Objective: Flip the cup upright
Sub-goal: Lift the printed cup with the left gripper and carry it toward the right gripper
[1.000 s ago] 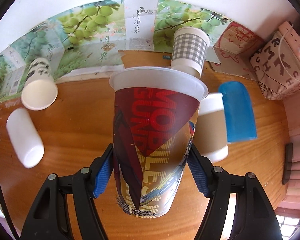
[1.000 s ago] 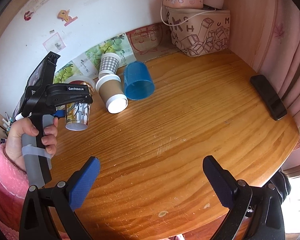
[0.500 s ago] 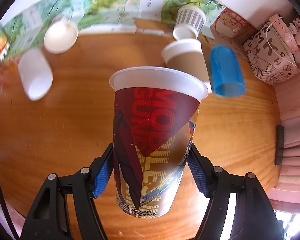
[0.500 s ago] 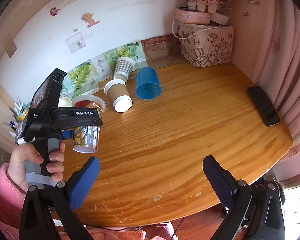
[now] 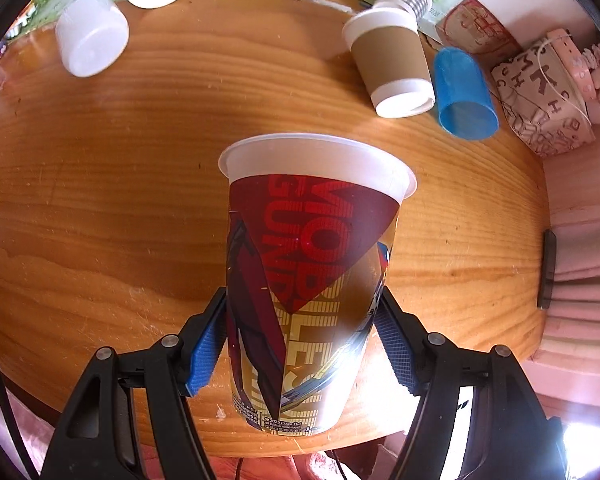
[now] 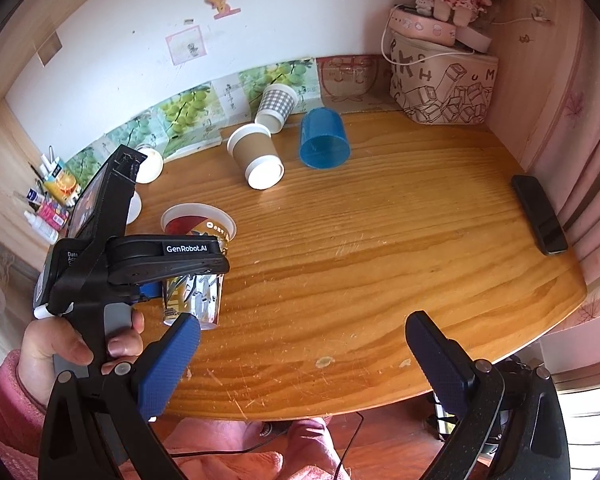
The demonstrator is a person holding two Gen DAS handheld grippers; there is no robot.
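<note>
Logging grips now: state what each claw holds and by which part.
Left claw clamps the red-and-gold printed plastic cup by its lower side walls, rim up. Right claw holds nothing.

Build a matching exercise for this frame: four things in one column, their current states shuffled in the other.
1. printed cup
2. brown-sleeve cup
3. blue cup
4. right hand-held gripper

A. open, holding nothing
B. on its side, white rim toward the camera
C. mouth up, clamped in the left hand-held gripper
D. on its side beside the brown-sleeve cup

Pairs: 1-C, 2-B, 3-D, 4-A
</note>
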